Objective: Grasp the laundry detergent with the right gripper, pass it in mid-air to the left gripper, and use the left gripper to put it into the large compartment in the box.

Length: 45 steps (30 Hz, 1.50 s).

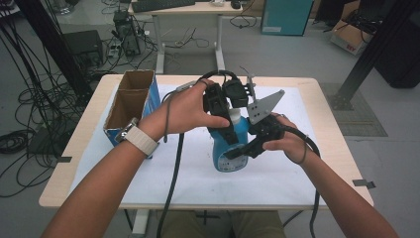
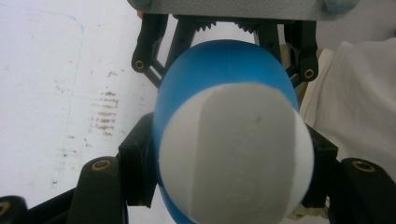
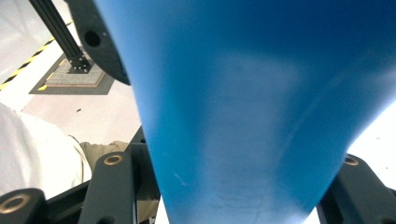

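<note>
A blue bottle (image 1: 229, 151) with a white cap (image 2: 233, 149) stands upright on the white mat (image 1: 148, 168) in the middle of the table. My left gripper (image 1: 229, 130) comes down from above and is shut on the cap, its black jaws pressing both sides of it in the left gripper view (image 2: 231, 172). My right gripper (image 1: 241, 150) reaches in from the right and is shut on the bottle's blue body (image 3: 243, 116), which sits between its two jaws (image 3: 238, 186). The bottle's label side is partly hidden by the jaws.
An open cardboard box (image 1: 130, 101) with a blue side stands at the table's left. Cables trail from both grippers toward the near edge. Beyond the table are a desk (image 1: 188, 10), floor cables and a black frame post (image 1: 366, 54).
</note>
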{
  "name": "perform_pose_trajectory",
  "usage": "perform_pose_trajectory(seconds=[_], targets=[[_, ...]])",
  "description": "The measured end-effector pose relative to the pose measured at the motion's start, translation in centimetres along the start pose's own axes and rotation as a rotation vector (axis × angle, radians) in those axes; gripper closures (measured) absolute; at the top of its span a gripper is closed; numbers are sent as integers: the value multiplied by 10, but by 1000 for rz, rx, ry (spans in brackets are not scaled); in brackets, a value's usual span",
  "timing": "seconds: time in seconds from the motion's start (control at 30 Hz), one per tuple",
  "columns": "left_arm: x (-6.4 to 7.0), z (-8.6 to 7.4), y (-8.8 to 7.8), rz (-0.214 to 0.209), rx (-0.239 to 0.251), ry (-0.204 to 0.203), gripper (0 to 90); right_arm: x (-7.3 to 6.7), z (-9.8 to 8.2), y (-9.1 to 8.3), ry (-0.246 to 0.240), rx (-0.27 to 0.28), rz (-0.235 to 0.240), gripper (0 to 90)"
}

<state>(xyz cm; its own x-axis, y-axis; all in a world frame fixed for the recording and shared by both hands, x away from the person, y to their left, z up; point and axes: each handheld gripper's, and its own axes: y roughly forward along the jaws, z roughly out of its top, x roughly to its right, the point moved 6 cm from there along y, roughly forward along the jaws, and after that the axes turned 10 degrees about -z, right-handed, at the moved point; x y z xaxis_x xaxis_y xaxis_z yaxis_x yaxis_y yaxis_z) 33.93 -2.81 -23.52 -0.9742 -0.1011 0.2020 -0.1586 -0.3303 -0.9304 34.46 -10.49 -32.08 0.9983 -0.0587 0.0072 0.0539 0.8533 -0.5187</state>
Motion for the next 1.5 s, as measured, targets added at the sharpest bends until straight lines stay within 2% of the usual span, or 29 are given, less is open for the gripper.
perform_pose_trajectory(seconds=[0.3,0.53,0.6,1.1,1.27,1.5], targets=[[-1,-2,-1,2,-12,5,376,0,1,2,-5,-8,1,434],[-1,-3,0,-2,-2,-5,376,1,1,2,-7,-8,0,434],[-1,-4,-1,0,-14,5,376,1,1,2,-9,-9,1,434],[-1,-4,0,-5,-1,-6,376,1,1,2,-8,-8,3,433],[-2,-5,-1,-3,-14,2,376,1,0,3,-8,-8,4,433],[-1,-4,0,-5,-7,-10,376,0,1,3,-8,-5,6,433]])
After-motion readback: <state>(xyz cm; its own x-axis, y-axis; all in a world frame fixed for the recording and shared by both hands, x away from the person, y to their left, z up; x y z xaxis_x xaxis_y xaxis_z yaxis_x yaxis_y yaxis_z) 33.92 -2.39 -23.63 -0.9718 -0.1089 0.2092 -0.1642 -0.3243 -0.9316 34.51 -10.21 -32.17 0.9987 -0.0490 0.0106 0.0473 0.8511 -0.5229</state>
